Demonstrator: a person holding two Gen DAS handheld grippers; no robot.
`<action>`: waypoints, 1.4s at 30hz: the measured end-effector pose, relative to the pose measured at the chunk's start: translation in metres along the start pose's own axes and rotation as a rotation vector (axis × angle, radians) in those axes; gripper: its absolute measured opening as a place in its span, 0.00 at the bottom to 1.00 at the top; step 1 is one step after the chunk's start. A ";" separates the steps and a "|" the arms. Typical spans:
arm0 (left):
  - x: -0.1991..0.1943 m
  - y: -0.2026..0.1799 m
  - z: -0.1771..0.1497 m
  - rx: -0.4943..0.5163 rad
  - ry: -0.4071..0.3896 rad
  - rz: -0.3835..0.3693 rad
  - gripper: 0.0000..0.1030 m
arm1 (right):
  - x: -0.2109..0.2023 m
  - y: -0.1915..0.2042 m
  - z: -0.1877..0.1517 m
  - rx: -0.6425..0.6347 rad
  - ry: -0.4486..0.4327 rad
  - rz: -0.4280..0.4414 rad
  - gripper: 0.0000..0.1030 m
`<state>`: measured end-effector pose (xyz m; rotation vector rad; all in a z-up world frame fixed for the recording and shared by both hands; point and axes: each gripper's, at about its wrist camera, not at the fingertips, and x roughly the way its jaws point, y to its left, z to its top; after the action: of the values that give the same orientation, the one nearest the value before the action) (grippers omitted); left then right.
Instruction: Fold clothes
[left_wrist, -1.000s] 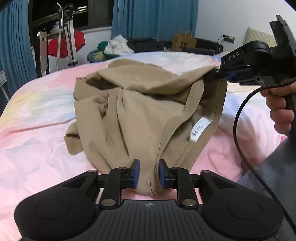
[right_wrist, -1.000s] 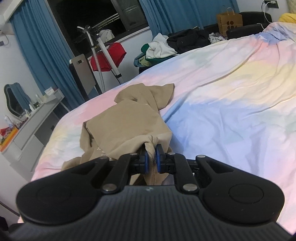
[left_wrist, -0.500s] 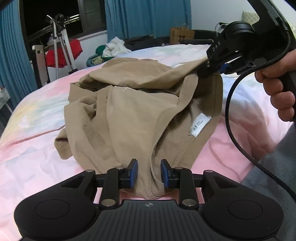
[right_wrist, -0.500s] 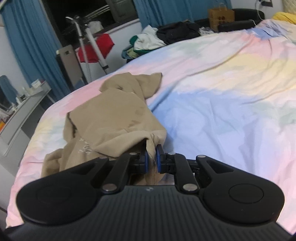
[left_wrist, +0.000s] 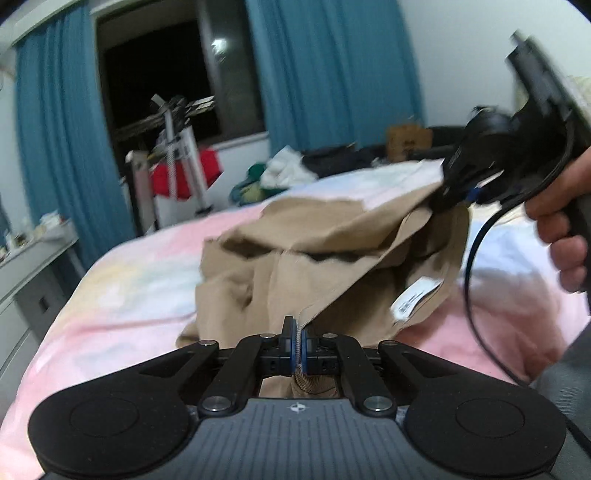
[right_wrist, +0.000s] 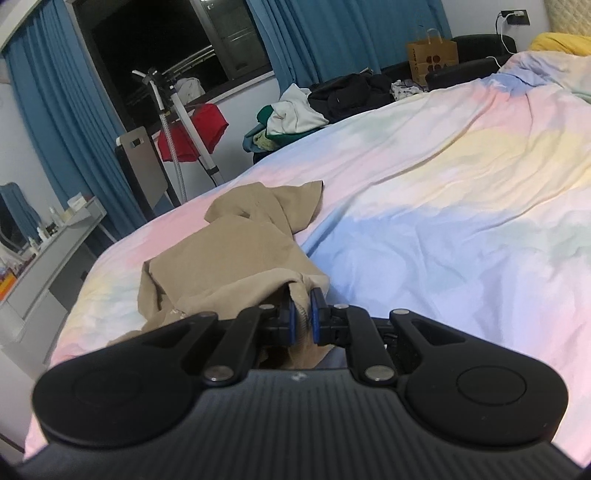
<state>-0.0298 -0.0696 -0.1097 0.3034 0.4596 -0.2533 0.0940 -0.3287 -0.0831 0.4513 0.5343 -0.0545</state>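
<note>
On my left, the left hand-held gripper has just been closing, and its blue pads now pinch a ribbed edge of the tan shirt, which I take to be the neckline or a hem. I hold it there because a seam gives a firm bite that thin jersey alone would not. From that pinch the cloth runs up and across to my right, a taut edge stretched between my two holds, with the body of the shirt sagging under it onto the bed. The white label hangs facing me inside the fold, so I judge the garment is showing its inner side here.

Further right, my right hand-held gripper is clamped narrow on a bunched corner of the same shirt, the fabric wadded between its pads. My hand grips its handle, and the cable loops down clear of the cloth. Seen from that side, the rest of the shirt trails away over the pastel bedcover, crumpled, one end lying loose and flat.

With both corners held apart and raised, I reckon the aim is to spread the shirt open before any fold; the folding proper has not begun. Beyond the bed a heap of other clothes waits by the curtain.
</note>
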 end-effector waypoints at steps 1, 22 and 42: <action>0.003 -0.002 -0.002 -0.007 0.026 0.011 0.03 | -0.001 0.002 0.001 -0.003 -0.006 0.007 0.11; -0.006 -0.015 -0.025 -0.115 0.249 0.137 0.42 | 0.039 0.017 -0.031 -0.246 0.215 -0.221 0.28; -0.130 0.126 0.138 -0.476 -0.373 0.243 0.02 | -0.116 0.106 0.081 -0.116 -0.349 0.151 0.08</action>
<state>-0.0491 0.0215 0.0980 -0.1553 0.1023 0.0428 0.0502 -0.2761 0.0799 0.3573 0.1589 0.0422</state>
